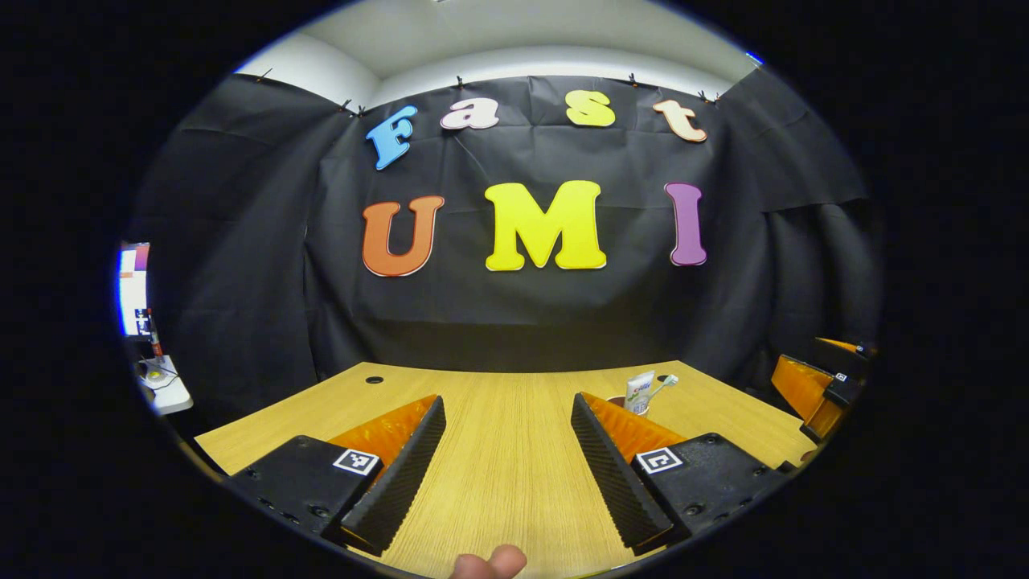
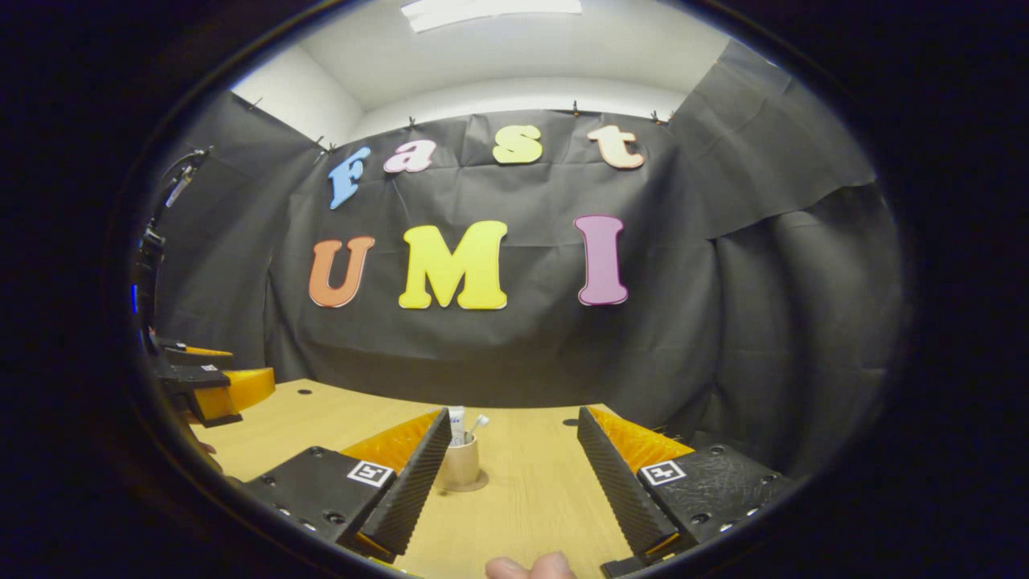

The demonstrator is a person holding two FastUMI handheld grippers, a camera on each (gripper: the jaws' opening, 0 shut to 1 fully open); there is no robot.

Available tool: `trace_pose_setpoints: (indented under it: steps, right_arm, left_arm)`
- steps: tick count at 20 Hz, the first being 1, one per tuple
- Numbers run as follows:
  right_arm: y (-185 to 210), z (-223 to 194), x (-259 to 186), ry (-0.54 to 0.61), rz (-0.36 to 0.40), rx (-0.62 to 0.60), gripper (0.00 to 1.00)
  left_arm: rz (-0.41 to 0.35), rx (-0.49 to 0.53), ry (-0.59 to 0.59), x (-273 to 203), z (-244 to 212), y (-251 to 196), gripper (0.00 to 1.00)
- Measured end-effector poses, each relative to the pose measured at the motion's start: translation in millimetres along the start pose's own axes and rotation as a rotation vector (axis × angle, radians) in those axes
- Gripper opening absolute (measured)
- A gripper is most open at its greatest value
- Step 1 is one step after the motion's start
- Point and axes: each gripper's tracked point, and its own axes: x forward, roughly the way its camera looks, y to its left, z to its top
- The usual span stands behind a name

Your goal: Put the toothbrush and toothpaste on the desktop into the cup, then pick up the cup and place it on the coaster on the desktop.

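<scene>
A: What's in front of my right claw (image 2: 510,474)?

B: It's spread wide and grasping nothing. In the right gripper view the cup (image 2: 462,464) stands upright on the tabletop (image 2: 530,498), toward eleven o'clock between the fingers, close by the left one. It sits on the round coaster (image 2: 466,485), whose rim peeks out under its base.

A: And what's in the cup?

B: The toothpaste (image 2: 457,424) and the toothbrush (image 2: 477,425) both stick up from its mouth, the tube on the nine o'clock side and the brush head leaning toward two o'clock.

A: My left claw (image 1: 508,454)?

B: Also released, fingers well apart over bare wood. In the left gripper view the cup (image 1: 617,401) shows at one o'clock, half hidden behind the right finger, with toothpaste (image 1: 639,392) and toothbrush (image 1: 666,383) poking out.

A: Do the claws see each other?

B: Yes. The right one sits at the three o'clock edge of the left gripper view, and the left one at nine o'clock of the right gripper view. A fingertip (image 1: 498,563) shows at six o'clock.
</scene>
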Motion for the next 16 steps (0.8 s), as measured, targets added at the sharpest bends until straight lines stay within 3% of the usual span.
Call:
trace_pose_setpoints:
  steps: [16]
  right_arm:
    - [-15,4,-10,-0.003,-0.023,0.004,0.94]
  left_arm:
    - [-0.033,0.035,-0.08,-12,15,-26,1.0]
